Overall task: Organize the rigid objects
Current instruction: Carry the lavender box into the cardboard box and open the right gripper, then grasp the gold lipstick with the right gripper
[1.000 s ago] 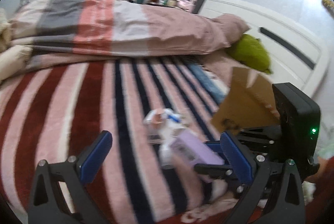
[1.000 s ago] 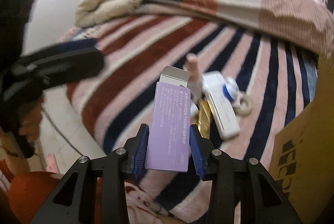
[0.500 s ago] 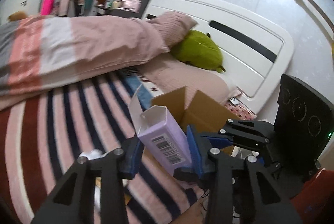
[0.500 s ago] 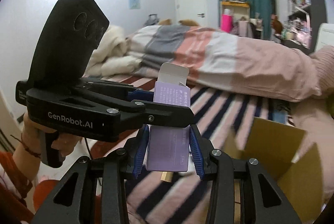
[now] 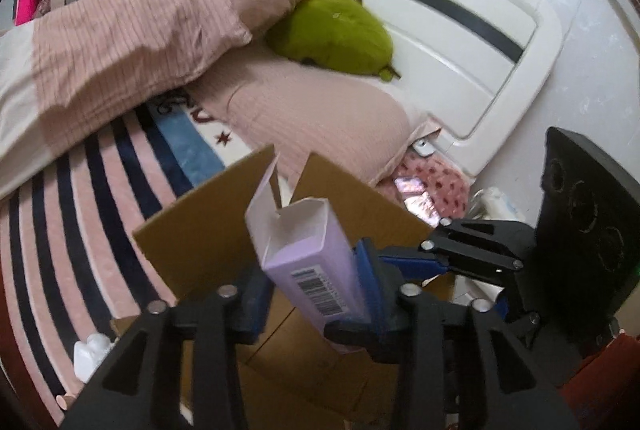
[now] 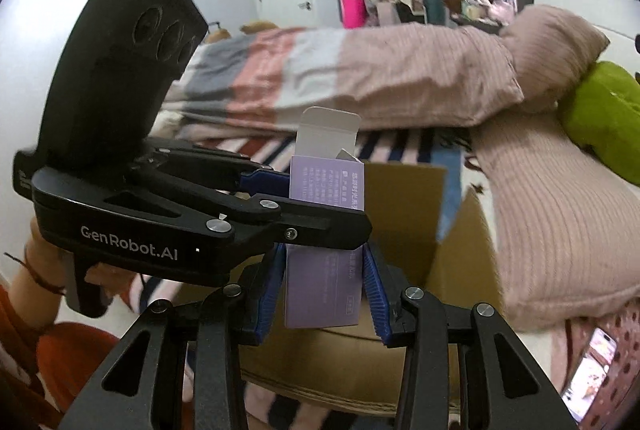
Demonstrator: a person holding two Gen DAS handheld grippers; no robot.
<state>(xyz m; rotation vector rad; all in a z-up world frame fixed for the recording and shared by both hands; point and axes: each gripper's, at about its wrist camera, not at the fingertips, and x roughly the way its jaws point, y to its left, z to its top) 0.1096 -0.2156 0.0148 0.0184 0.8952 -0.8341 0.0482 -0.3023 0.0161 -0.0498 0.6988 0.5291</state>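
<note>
Both my grippers, left (image 5: 316, 292) and right (image 6: 324, 290), have their jaws clamped on the purple box (image 6: 325, 230). It stands upright between them, long side up, open flap on top. The carton (image 6: 436, 242) sits just past and below my jaws.

The bed (image 5: 100, 222) wears a striped pink, navy and dark-red blanket; on it sit an open cardboard box (image 5: 208, 246), a folded pink duvet (image 5: 120, 41), pink pillows (image 5: 320, 109), a green plush toy (image 5: 340, 29); a small white bottle (image 5: 90, 354) lies near its edge.
</note>
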